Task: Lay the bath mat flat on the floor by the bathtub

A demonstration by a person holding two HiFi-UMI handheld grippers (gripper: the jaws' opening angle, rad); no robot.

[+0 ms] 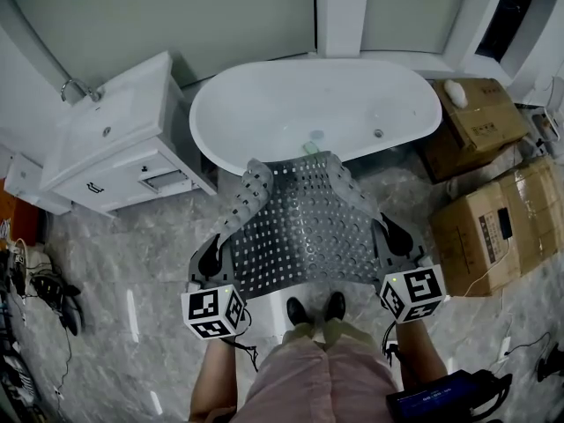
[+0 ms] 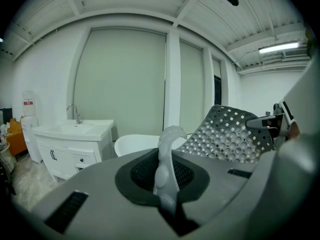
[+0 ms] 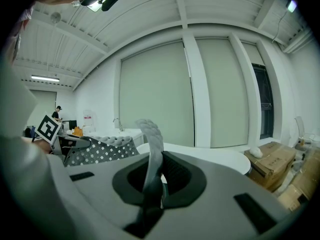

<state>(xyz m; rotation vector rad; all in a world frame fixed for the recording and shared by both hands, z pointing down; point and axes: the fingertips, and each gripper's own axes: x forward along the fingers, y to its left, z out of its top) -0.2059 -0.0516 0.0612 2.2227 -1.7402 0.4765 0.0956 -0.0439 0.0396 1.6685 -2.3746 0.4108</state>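
A grey bath mat full of square holes and suction cups hangs stretched between my two grippers, above the floor in front of the white bathtub. My left gripper is shut on the mat's left edge. On the other side, the right gripper is shut on the right edge. The far left corner of the mat curls over. Each gripper view shows the mat's edge standing upright between its jaws, with the perforated sheet spreading sideways toward the other gripper.
A white vanity with sink stands left of the tub. Cardboard boxes sit at the right. The person's shoes are on the marble floor under the mat. Cables and clutter lie at the far left.
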